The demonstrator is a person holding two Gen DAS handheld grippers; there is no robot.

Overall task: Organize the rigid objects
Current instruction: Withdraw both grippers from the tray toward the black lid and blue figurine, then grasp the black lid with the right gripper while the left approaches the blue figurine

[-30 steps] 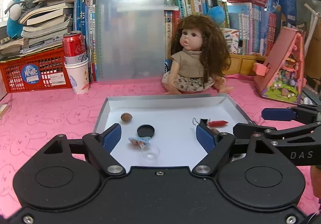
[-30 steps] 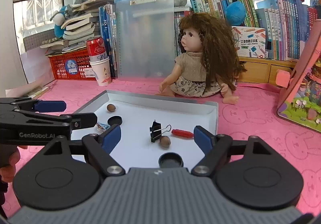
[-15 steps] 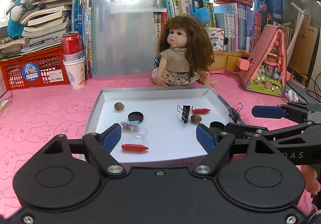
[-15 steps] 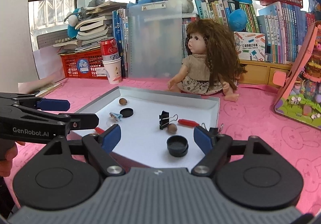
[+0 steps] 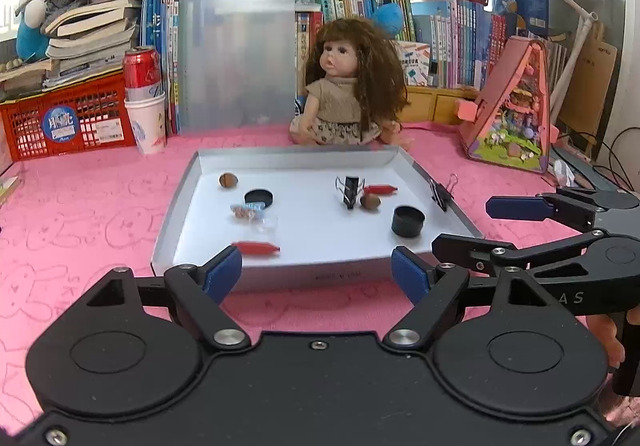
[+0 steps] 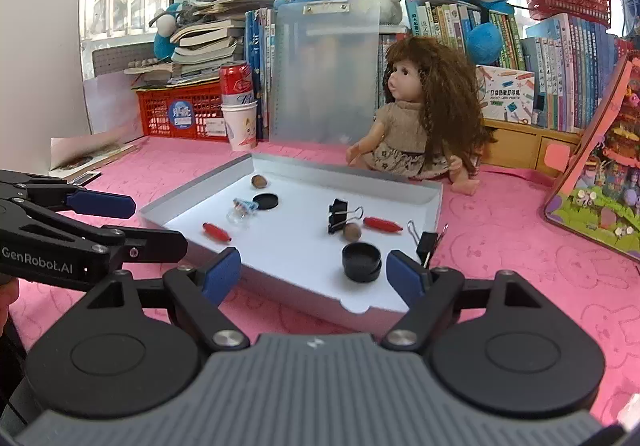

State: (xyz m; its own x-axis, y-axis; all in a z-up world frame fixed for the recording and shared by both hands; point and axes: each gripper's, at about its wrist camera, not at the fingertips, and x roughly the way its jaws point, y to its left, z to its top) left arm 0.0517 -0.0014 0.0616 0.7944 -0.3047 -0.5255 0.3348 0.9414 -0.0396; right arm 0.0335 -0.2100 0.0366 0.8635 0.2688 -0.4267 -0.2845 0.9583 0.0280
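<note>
A shallow white tray point(image 5: 180, 202) lies on the pink counter point(image 5: 80, 214), and the small rigid things are spread over its floor: a nut point(image 5: 228, 180) near the far left corner, a flat black cap point(image 5: 258, 198) beside a wrapped candy point(image 5: 248, 211) and a clear little lid point(image 5: 267, 224), a red capsule-shaped piece point(image 5: 256, 248) close to the near edge, a black binder clip point(image 5: 351, 189) standing in the middle with a second nut point(image 5: 370, 202) and another red piece point(image 5: 380, 189) just beside it, and a thick black cap point(image 5: 408, 221) toward the near right. A second binder clip point(image 5: 440, 192) is clipped on the tray's right rim. Behind the tray sits a doll point(image 5: 348, 86), with a frosted clipboard point(image 5: 236, 54), a red can point(image 5: 140, 70) set in a paper cup point(image 5: 147, 122), a red crate point(image 5: 60, 118), books and plush toys along the back, and a pink toy house point(image 5: 512, 114) to the right. The left tool point(image 5: 316, 274) hangs before the tray's near edge, angled downward, its blue pads apart with nothing between them. The right tool point(image 6: 314, 272) hangs beside it at the near right corner, likewise spread and empty, the thick black cap just ahead of it.
</note>
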